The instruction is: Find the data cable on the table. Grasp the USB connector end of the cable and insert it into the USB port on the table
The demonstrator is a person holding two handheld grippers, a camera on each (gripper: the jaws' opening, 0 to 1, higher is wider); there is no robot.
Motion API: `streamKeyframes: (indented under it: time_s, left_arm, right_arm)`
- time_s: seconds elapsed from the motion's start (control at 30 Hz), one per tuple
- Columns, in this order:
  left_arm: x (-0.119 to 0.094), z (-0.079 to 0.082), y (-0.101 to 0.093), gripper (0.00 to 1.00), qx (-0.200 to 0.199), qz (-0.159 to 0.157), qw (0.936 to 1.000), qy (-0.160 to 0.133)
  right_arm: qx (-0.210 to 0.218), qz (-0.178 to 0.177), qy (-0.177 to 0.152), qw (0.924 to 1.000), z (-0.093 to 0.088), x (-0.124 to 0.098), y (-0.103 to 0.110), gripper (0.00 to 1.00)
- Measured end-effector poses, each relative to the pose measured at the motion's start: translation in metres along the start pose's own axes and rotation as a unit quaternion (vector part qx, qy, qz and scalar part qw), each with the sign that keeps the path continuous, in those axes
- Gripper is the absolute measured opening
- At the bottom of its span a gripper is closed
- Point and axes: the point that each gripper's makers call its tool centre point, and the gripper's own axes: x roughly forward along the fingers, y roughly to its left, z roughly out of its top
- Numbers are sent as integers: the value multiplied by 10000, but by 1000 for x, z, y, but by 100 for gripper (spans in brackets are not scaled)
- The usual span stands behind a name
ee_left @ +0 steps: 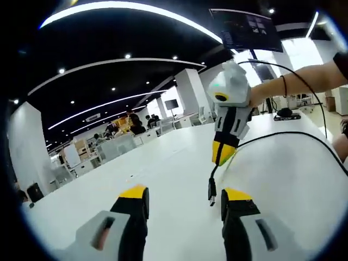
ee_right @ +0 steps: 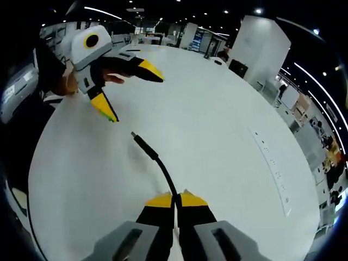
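Left gripper view: the left hand-held gripper (ee_left: pixel 185 194) is sitting nearest. Its jaws are standing wide apart and gripping nothing. It has black fingers, yellow tips and grey housings.

Just right of centre the USB connector (ee_left: pixel 211 194) is hanging tip-down between those tips, touching neither. It's a slim black plug with a metal end. Can't tell if it's touching the surface (ee_left: pixel 163 163).

The data cable (ee_left: pixel 213 173), thin and black, is running up from the plug into the other gripper's yellow tips. From there it's arcing off right across the surface. A forearm (ee_left: pixel 304 79) is reaching in from the right.

Right gripper view: the right hand-held gripper (ee_right: pixel 176 198) is sitting nearest, with its jaws pinching together on the cable. The cable is sticking out forward, and the connector at its far end is pointing up-left, apart from the left unit. That unit is hanging upper left with a rounded white body and its jaws splayed.

Far right, a long narrow white socket strip (ee_right: pixel 270 166) is lying flush in the surface, well apart from the connector. Its ports are too small to tell.

The surface is looking smooth, white and round-edged. The room is an open-plan office with a black ceiling (ee_left: pixel 109 49), curved light strips, white columns (ee_right: pixel 255 41) and a dark monitor (ee_left: pixel 247 30).
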Motion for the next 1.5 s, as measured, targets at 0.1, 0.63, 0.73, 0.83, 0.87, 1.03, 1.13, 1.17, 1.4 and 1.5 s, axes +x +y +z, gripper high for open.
streamKeyframes:
  time_s: [0.1, 0.63, 0.73, 0.83, 0.87, 1.03, 1.13, 1.17, 1.4, 1.5]
  left_arm:
    - [3, -1, -11, 50, 162, -145, 9998, 6]
    - [16, -14, -40, 21, 763, -422, 9961, 121]
    - [16, -15, -40, 12, 824, -421, 9956, 133]
    - [15, -11, -39, 9, 986, -366, 9944, 73]
    - [14, -12, -38, 8, 1042, -341, 9939, 81]
    - [13, -8, -34, 7, 998, -293, 9946, 53]
    - [12, -7, -34, 7, 1052, -292, 9940, 68]
    - [12, -6, -34, 7, 1058, -284, 9940, 67]
    - [7, 2, -25, 6, 702, -227, 9972, -126]
    - [4, 9, -18, 6, 547, -145, 9980, -284]
  right_arm:
    - [-11, -33, -20, 10000, 3, -2, 0, 3]
    - [-95, 26, -145, 9998, 18, -5, 16, 3]
    - [-129, 38, -146, 9998, 21, -5, 18, 3]
    - [-140, 45, -147, 9998, 22, -5, 19, 3]
    - [-137, 41, -156, 9998, 22, -5, 19, 3]
    - [-116, 33, -187, 9998, 23, -6, 19, 3]
    - [-64, 1, -223, 9997, 25, -7, 19, 3]
    - [-63, -26, -255, 9997, 26, -7, 19, 4]
    - [-18, -546, -739, 9958, 38, -15, 11, 6]
    - [66, -856, -1107, 9901, 48, -23, 8, 7]
